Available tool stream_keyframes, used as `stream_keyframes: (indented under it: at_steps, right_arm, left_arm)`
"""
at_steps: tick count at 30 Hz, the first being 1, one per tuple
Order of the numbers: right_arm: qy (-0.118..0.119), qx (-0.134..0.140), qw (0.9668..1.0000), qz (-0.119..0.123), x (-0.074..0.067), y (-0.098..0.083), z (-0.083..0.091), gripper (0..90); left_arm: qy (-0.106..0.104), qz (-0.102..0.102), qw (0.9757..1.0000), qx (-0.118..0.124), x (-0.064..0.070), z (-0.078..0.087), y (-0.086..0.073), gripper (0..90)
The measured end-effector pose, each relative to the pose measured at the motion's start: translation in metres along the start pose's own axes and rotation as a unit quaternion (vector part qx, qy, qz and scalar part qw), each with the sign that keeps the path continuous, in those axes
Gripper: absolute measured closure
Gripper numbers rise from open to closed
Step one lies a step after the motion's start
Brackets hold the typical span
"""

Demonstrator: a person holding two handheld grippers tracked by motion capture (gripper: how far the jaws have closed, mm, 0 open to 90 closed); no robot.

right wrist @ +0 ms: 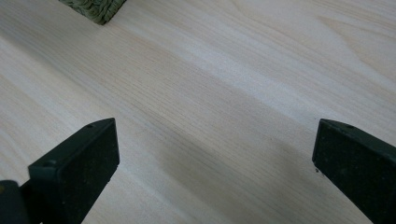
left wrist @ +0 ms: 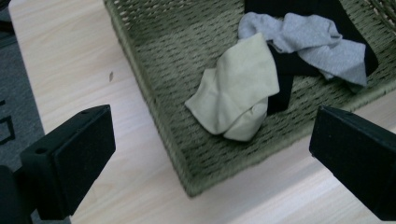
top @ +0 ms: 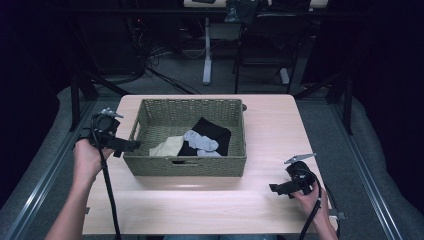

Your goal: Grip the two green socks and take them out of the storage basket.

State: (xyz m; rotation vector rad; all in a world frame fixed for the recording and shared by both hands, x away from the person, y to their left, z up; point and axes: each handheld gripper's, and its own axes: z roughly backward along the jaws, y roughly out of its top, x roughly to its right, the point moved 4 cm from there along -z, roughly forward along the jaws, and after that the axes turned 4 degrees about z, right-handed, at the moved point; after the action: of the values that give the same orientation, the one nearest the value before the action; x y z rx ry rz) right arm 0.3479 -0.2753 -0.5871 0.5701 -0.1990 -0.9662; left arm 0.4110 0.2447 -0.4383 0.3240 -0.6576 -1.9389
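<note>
High view: looks forward and down from above the person's side, taking in the whole table (top: 270, 130) and the floor beyond.
Left gripper view: close, angled down over the woven basket (left wrist: 154, 88), near its corner, facing the cloths inside.
Right gripper view: low and close over bare tabletop, basket corner (right wrist: 95, 9) at top left.
Shared: the basket (top: 185, 165) and the tabletop.

A pale wooden tabletop (top: 270, 135) is carrying a green woven basket (top: 185, 167), which is sitting on it toward its far-left part.
</note>
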Motion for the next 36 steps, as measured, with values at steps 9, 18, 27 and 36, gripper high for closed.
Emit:
stream_keyframes:
  at_steps: [9, 18, 27, 36]
  right_arm:
    - [0.003, -0.003, 1.0000, 0.003, -0.001, 0.000, 0.000, 0.2]
    - [0.002, -0.004, 1.0000, 0.005, -0.001, 0.000, 0.002, 0.4]
    - [0.006, -0.002, 1.0000, 0.003, -0.001, 0.000, 0.001, 0.5]
    - [0.006, -0.004, 1.0000, 0.000, 0.000, 0.000, 0.001, 0.6]
  left_arm:
    - [-0.019, -0.012, 0.9993, -0.029, 0.010, -0.030, 0.029, 0.1]
    - [-0.027, -0.019, 0.9961, -0.082, 0.016, -0.070, 0.044, 0.1]
    - [-0.029, -0.020, 0.9927, -0.116, 0.022, -0.098, 0.047, 2.4]
    - [-0.055, -0.003, 0.9868, -0.153, 0.027, -0.133, 0.047, 20.6]
